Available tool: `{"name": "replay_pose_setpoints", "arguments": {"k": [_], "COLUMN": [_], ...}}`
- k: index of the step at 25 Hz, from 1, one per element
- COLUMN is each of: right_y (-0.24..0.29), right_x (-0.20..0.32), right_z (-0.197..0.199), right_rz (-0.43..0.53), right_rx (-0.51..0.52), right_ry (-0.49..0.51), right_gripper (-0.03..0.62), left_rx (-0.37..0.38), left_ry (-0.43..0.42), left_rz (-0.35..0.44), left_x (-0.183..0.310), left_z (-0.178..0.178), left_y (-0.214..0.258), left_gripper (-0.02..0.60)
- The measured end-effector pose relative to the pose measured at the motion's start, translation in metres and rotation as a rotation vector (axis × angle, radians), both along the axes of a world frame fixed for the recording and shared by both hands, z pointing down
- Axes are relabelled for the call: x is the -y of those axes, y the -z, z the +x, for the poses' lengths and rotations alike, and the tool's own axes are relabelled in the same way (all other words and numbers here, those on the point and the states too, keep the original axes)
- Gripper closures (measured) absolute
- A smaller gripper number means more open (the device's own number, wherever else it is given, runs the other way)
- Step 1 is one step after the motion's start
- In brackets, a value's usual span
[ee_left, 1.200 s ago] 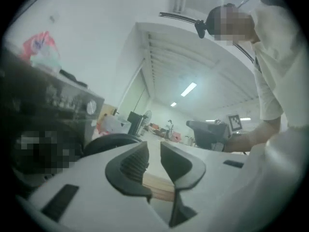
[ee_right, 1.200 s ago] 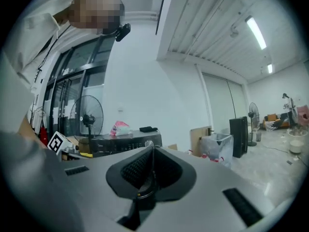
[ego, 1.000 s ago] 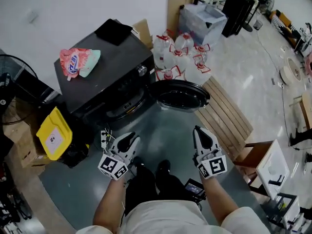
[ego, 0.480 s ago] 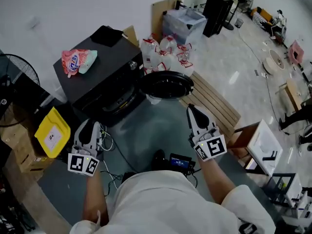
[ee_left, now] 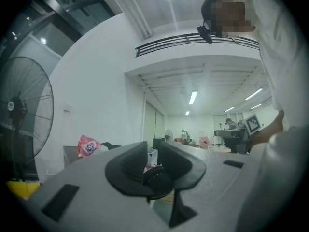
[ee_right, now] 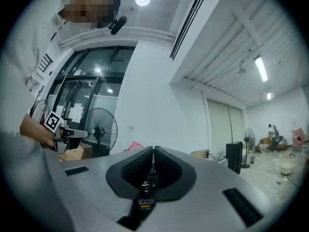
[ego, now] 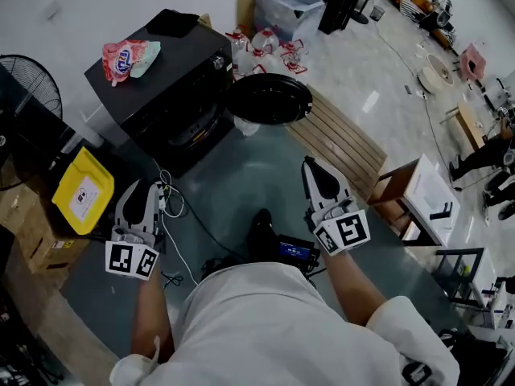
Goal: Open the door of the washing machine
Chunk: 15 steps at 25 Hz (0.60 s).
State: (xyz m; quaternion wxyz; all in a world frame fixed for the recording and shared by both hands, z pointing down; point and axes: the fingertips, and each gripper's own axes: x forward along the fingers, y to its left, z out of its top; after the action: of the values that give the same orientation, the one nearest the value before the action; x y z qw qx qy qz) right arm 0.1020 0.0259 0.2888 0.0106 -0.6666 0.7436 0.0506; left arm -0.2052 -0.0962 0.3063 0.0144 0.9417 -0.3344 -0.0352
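Observation:
The black washing machine (ego: 165, 83) stands at the upper left of the head view, its round door (ego: 269, 99) swung wide open to the right of the drum opening (ego: 193, 131). Both grippers hang over the grey floor, well short of the machine. My left gripper (ego: 142, 198) is at the lower left, its jaws slightly apart with nothing between them (ee_left: 152, 151). My right gripper (ego: 316, 179) is right of centre, its pads pressed together and empty (ee_right: 153, 153).
A pink detergent bag (ego: 129, 55) lies on the machine's top. A yellow container (ego: 80, 199) and a fan (ego: 28, 79) stand to its left. Water bottles (ego: 261, 43), a wooden pallet (ego: 338, 139) and a white stool (ego: 426, 195) are to the right. A cable (ego: 181, 215) runs across the floor.
The view has pulled back from the machine. My left gripper swung out to the left and both grippers are farther from the open door, which has not moved.

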Motion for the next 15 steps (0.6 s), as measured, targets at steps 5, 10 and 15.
{"name": "replay_pose_setpoints", "arguments": {"k": [5,10,15], "right_y": [-0.012,-0.021,-0.021], "right_x": [-0.047,-0.076,-0.083], "right_z": [-0.022,-0.024,-0.018], "right_rz": [-0.035,-0.048,-0.035], "right_rx": [-0.009,0.003,0.004], "right_ry": [-0.027,-0.047,0.018], "right_gripper": [0.559,0.559,0.559], "left_rx": [0.001,0.007,0.025], "left_ry": [-0.018,-0.008,0.014], "left_rz": [-0.045,-0.05,-0.024], "left_x": [-0.038,-0.065,-0.091], "left_z": [-0.018,-0.019,-0.003], "left_y": [-0.019,-0.023,-0.012], "left_gripper": [0.492,0.494,0.494]}}
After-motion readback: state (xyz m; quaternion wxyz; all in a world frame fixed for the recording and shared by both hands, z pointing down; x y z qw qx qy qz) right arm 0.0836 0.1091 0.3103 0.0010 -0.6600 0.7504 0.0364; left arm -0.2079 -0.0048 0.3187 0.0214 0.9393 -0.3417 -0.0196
